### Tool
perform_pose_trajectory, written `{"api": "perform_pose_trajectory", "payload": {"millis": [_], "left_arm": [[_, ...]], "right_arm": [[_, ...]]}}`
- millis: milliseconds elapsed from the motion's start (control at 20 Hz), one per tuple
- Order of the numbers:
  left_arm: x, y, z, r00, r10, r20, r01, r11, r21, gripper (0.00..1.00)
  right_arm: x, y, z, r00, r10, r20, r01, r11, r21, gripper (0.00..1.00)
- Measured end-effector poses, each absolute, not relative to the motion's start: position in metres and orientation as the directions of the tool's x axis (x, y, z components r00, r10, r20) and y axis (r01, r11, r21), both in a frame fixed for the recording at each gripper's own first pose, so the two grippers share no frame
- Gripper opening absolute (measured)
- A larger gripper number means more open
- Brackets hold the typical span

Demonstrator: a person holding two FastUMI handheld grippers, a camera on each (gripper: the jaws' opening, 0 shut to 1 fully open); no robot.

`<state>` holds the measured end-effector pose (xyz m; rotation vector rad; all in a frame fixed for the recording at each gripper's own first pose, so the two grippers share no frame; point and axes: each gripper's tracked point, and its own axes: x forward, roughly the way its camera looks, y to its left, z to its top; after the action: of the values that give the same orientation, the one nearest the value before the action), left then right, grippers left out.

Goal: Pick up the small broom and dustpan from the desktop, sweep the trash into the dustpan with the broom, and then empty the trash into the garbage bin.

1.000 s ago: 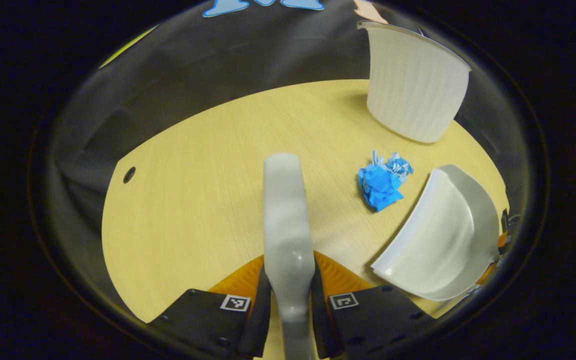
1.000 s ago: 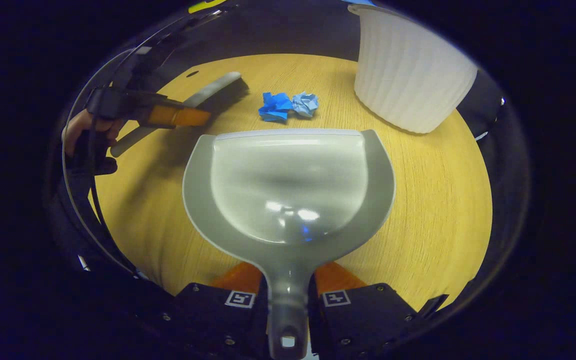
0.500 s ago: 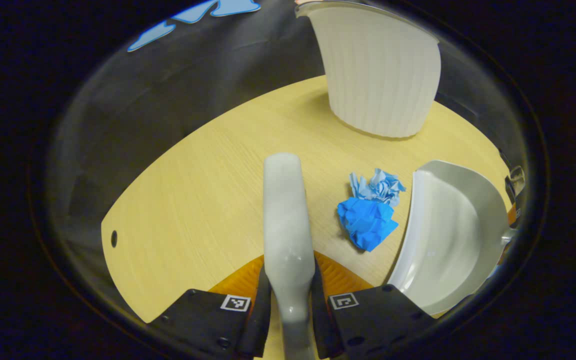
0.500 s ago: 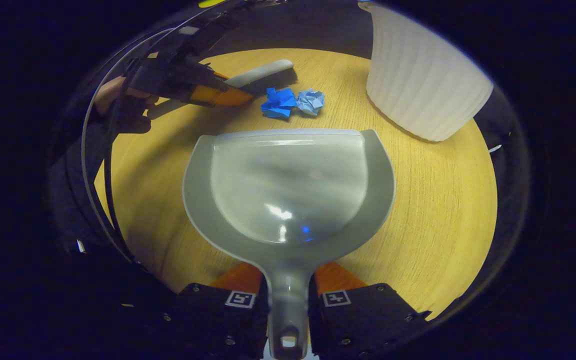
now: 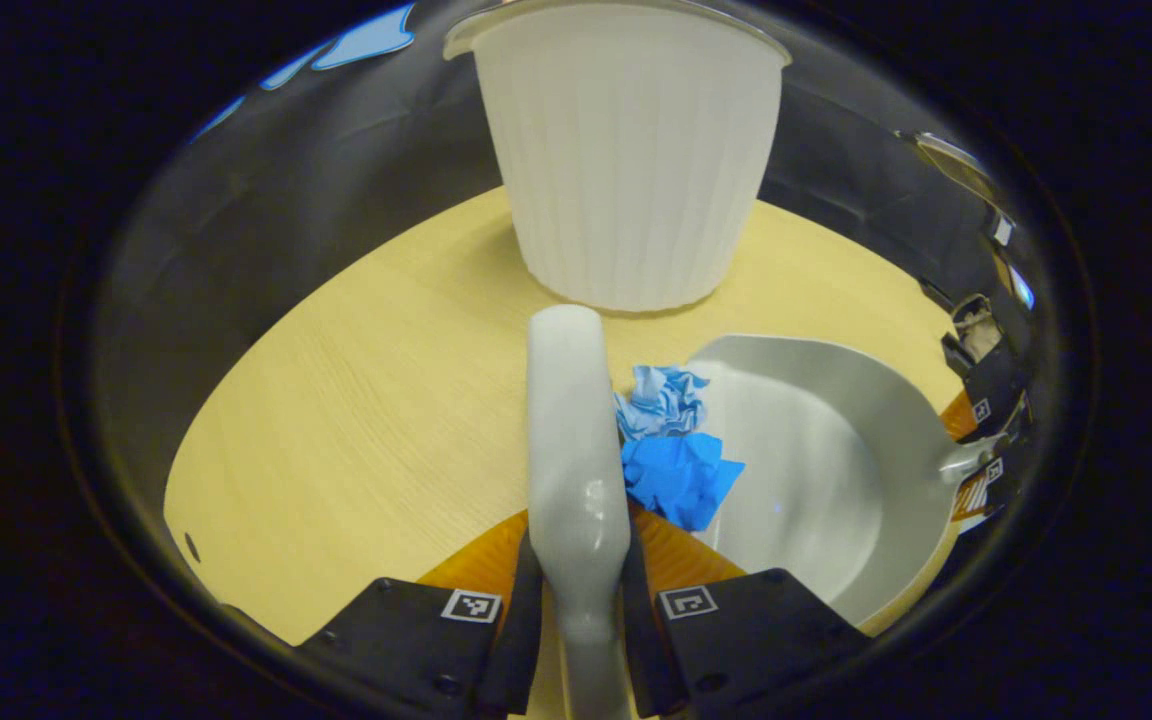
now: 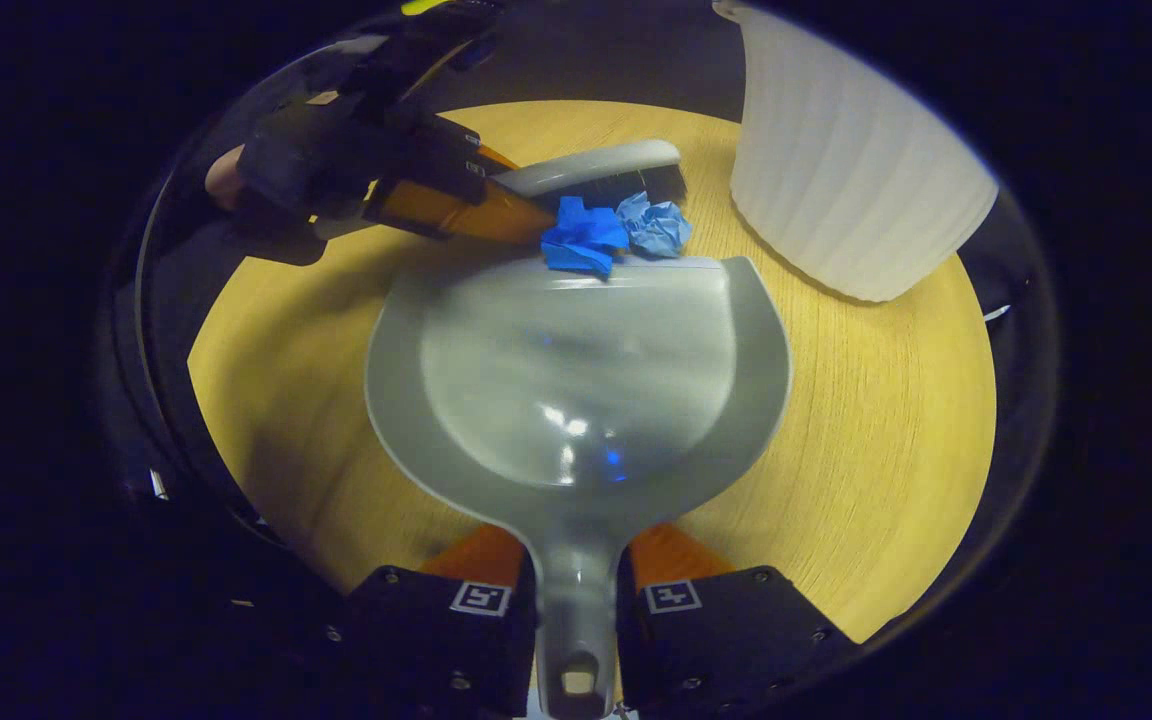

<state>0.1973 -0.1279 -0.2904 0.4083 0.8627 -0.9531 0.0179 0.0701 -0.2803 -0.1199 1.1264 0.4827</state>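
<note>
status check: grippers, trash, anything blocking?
Left gripper shut on broom; right gripper shut on dustpan. Blue paper wads at dustpan lip, broom behind them. Bin alongside, path open.

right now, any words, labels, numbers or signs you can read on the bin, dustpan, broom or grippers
No readable text.
Left gripper: two square black-and-white markers, patterns, not words.
Right gripper: two more of the same.
Bin, dustpan, broom, paper wads: no print visible.
</note>
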Motion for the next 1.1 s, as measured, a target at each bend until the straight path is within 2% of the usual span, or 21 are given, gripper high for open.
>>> {"api": "perform_pose_trajectory", "payload": {"millis": [100, 250, 350, 400, 550, 800, 850, 1000, 1100], "left_arm": [[0.194, -0.123, -0.279, 0.254, -0.557, -0.791, 0.854, 0.513, -0.088, 0.41], [0.195, -0.108, -0.259, 0.216, -0.577, -0.788, 0.865, 0.487, -0.120, 0.46], [0.181, -0.120, -0.275, 0.193, -0.587, -0.786, 0.866, 0.478, -0.145, 0.45], [0.177, -0.120, -0.260, 0.183, -0.593, -0.784, 0.866, 0.474, -0.156, 0.46], [0.178, -0.113, -0.253, 0.185, -0.607, -0.773, 0.853, 0.490, -0.181, 0.41], [0.186, -0.104, -0.240, 0.272, -0.596, -0.756, 0.807, 0.568, -0.158, 0.46], [0.190, -0.099, -0.234, 0.295, -0.597, -0.746, 0.799, 0.582, -0.150, 0.43], [0.202, -0.081, -0.218, 0.372, -0.585, -0.721, 0.768, 0.630, -0.115, 0.46], [0.206, -0.068, -0.214, 0.411, -0.575, -0.707, 0.740, 0.664, -0.110, 0.42]], "right_arm": [[0.019, 0.069, -0.279, 0.343, 0.313, -0.886, -0.435, 0.889, 0.145, 0.34], [0.018, 0.071, -0.281, 0.358, 0.309, -0.881, -0.448, 0.885, 0.128, 0.34], [0.019, 0.071, -0.278, 0.373, 0.309, -0.875, -0.450, 0.885, 0.121, 0.34], [0.017, 0.071, -0.278, 0.381, 0.310, -0.871, -0.449, 0.886, 0.119, 0.34], [0.018, 0.070, -0.279, 0.408, 0.311, -0.859, -0.448, 0.887, 0.109, 0.34], [0.018, 0.067, -0.280, 0.441, 0.287, -0.851, -0.417, 0.905, 0.089, 0.34], [0.018, 0.066, -0.280, 0.444, 0.280, -0.851, -0.410, 0.908, 0.085, 0.34], [0.020, 0.068, -0.281, 0.461, 0.256, -0.850, -0.385, 0.920, 0.068, 0.34], [0.019, 0.070, -0.282, 0.474, 0.242, -0.847, -0.365, 0.929, 0.061, 0.34]]}}
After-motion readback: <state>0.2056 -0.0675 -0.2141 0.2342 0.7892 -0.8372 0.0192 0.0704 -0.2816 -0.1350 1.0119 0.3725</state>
